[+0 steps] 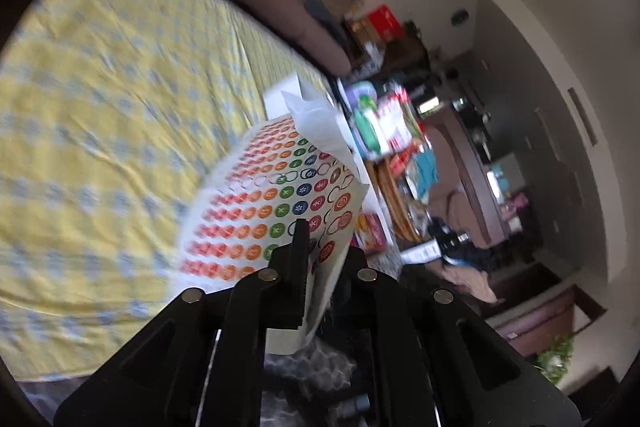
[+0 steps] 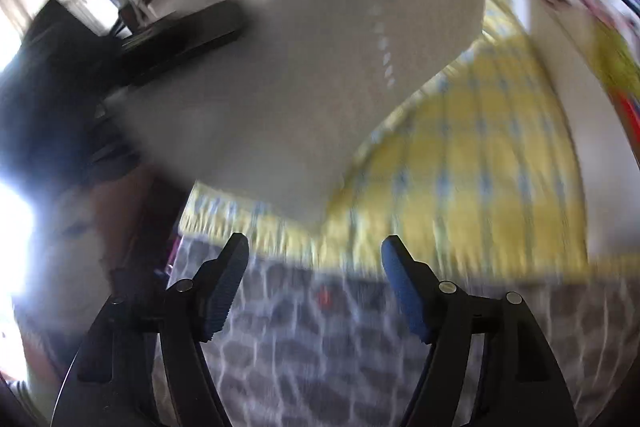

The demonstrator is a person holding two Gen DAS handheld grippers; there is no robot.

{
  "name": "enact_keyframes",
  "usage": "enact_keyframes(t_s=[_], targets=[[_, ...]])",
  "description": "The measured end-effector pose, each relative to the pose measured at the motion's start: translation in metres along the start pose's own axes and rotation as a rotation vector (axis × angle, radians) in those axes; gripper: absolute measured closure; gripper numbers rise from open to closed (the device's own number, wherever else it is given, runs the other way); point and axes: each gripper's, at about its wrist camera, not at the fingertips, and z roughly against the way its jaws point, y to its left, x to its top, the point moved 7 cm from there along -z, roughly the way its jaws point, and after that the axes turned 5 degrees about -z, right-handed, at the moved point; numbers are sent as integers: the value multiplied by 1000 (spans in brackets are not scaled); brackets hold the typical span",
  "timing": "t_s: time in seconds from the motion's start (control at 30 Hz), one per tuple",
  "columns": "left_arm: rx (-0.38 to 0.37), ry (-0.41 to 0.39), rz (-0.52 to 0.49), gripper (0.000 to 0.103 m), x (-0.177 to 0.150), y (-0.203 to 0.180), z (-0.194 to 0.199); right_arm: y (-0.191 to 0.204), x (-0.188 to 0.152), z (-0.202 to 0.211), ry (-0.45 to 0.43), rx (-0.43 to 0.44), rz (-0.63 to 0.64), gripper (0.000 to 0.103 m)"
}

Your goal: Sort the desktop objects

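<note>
The left tool [image 1: 306,247] is clenching a sticker sheet [image 1: 276,199] above the yellow checked tabletop [image 1: 100,115]. A cluttered shelf [image 1: 392,147] is standing beyond. The right tool [image 2: 316,279] is hanging released, nothing between its fingers. The sheet's pale back [image 2: 320,67] is blocking that view; everything is blurring.

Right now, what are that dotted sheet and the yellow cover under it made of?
The sticker sheet looks like glossy paper: thin, curling, with printed round stickers and empty rings where some were peeled. The left gripper pinches its edge. The yellow cover seems woven cloth, matte, wrinkled and creased.
</note>
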Motion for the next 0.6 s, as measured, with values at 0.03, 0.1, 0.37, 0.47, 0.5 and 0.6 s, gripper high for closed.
enact_keyframes(t_s=[0.03, 0.1, 0.37, 0.47, 0.5, 0.6], targets=[[-5, 44, -2, 94, -6, -4, -17, -6, -16, 9, 5, -27, -10, 31], [12, 108, -32, 90, -17, -12, -38, -15, -37, 23, 18, -54, -13, 31], [180, 201, -226, 11, -58, -31, -44, -49, -45, 88, -62, -114, -64, 29], [102, 214, -230, 0, -61, -34, -21, -58, -34, 100, -124, -53, -142, 28], [97, 221, -232, 0, -63, -32, -17, -62, -28, 103, -151, -17, -186, 28], [161, 176, -201, 0, -61, -9, 4, -74, -14, 109, -208, 59, -288, 28]])
